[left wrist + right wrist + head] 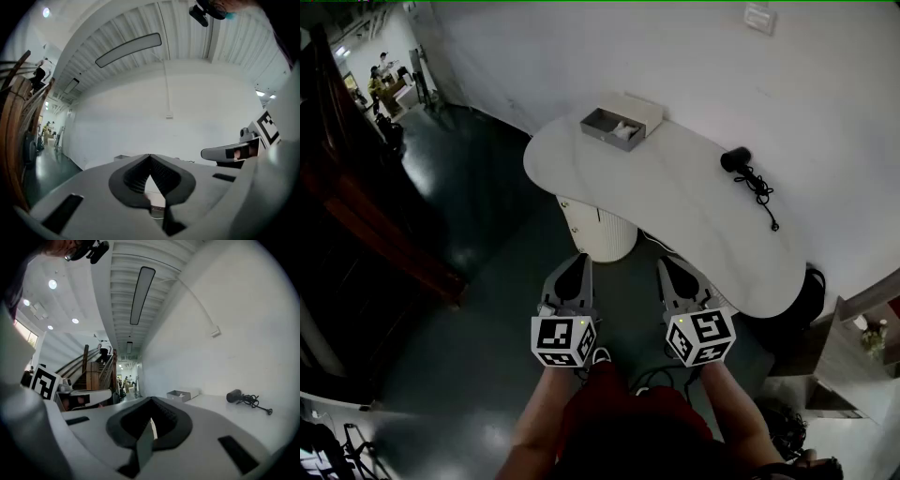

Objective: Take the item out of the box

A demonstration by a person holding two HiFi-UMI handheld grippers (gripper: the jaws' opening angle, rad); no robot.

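1. Person's forearms (546, 412), bare, lowest in the head view; each hand carries one gripper.
2. Left gripper (578, 261): jaws closed tip to tip, nothing between them, as its own view confirms (150, 159). It hangs over the dark floor (469, 281), short of the table.
3. Right gripper (668, 263): jaws likewise pressed together and empty (151, 401). It is level with the left one and just beside it.
4. Table (694, 206): white, kidney-shaped, on a ribbed pedestal (595, 227), set against the white wall.
5. Box (592, 127): a grey open tray partly drawn from a white sleeve, at the table's far left end, well apart from both grippers. Its long axis appears to run diagonally, with the open tray end turned toward the person's left.
6. Item (626, 132): small, white, lying inside the grey tray; its form is too small to tell.
7. Black device (736, 159) with a coiled cable: far right of the tabletop, well apart from the box.

Bearing: the box lies straight ahead, between the two grippers' lines of aim. It sits slightly left of the left gripper's tips and slightly right of the right gripper's (180, 394). Neither is clearly nearer. Whichever goes must part its jaws first.
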